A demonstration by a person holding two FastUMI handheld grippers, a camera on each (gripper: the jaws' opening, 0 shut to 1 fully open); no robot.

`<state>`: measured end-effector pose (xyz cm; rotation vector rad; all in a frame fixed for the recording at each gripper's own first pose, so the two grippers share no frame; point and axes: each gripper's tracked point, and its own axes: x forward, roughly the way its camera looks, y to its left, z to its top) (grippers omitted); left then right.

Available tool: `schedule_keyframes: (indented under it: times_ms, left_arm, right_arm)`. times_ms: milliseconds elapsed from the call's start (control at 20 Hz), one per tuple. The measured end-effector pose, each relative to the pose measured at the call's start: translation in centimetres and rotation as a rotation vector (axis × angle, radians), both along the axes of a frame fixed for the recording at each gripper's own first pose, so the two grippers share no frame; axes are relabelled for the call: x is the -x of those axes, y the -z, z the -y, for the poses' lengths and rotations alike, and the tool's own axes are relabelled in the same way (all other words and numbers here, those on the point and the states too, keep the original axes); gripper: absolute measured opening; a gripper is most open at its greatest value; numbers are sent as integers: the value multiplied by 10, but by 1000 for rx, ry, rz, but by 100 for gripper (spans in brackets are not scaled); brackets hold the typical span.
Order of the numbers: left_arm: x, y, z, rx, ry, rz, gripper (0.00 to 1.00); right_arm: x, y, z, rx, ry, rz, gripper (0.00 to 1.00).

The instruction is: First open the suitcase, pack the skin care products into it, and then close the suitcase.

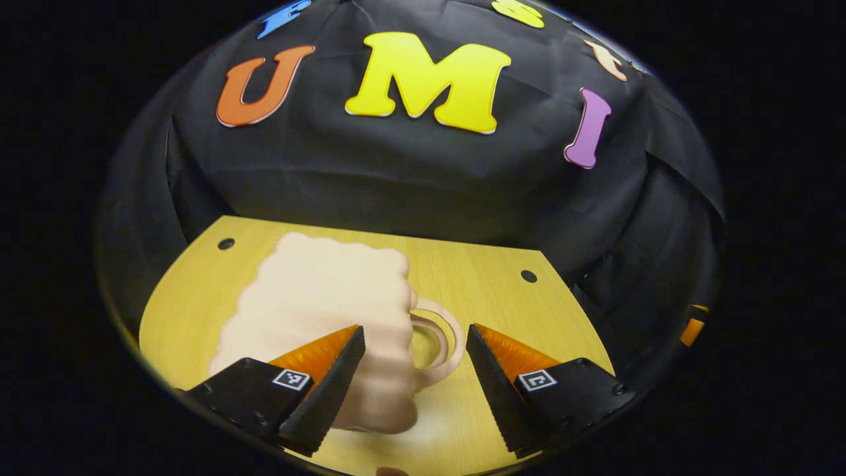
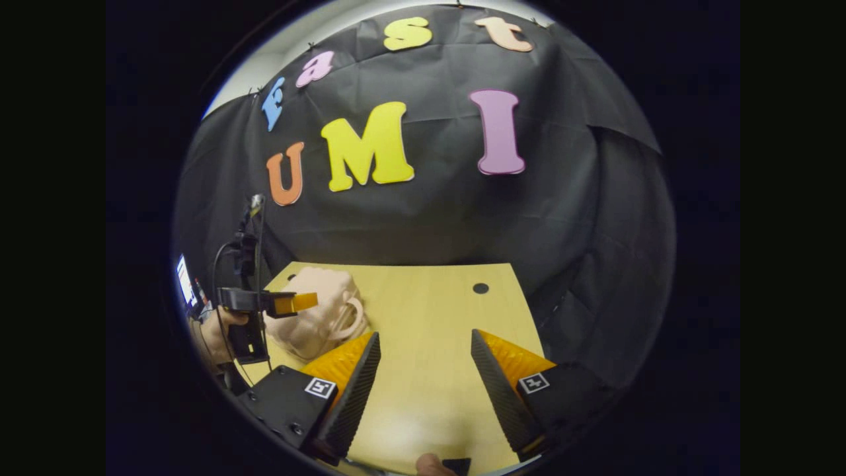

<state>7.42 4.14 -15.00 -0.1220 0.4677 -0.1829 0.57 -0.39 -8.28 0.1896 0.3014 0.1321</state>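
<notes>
Suitcase (image 1: 317, 317): pale pink, ribbed, closed; lies flat on the worktop (image 1: 502, 291), toward its left half, short of the booth wall. Blurred in the left gripper view.
Suitcase handle (image 1: 439, 340): a curved loop on the suitcase's right side, lying over the worktop.
Left gripper (image 1: 415, 390): jaws released, set wide apart, nothing between them. The left finger overlaps the suitcase's near right corner; the handle shows in the gap; whether anything touches, cannot tell. In the right gripper view this gripper (image 2: 291, 303) sits at the suitcase's left edge, held by a hand (image 2: 215, 334).
Worktop: light wood grain, with dark round holes near its far corners, right of the suitcase (image 2: 324, 311).
Right gripper (image 2: 425, 390): jaws released and wide apart, empty, above bare worktop, well to the right of the suitcase.
</notes>
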Motion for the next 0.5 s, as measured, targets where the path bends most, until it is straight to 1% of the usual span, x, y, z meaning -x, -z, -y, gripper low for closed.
schedule_keyframes:
  times_ms: [200, 350, 450, 500]
  left_arm:
    - [19, -54, -55, -128, -48, 139, 98]
    - [37, -94, -82, -117, -62, 227, 98]
    - [43, -125, -99, -139, -76, 301, 98]
    - [46, -141, -104, -141, -72, 340, 98]
  right_arm:
    - [-9, -43, -40, 14, 35, 108, 82]
    - [-11, -68, -72, 40, 46, 178, 81]
    - [-9, -84, -91, 65, 53, 225, 81]
    - [-8, -93, -99, 75, 58, 249, 77]
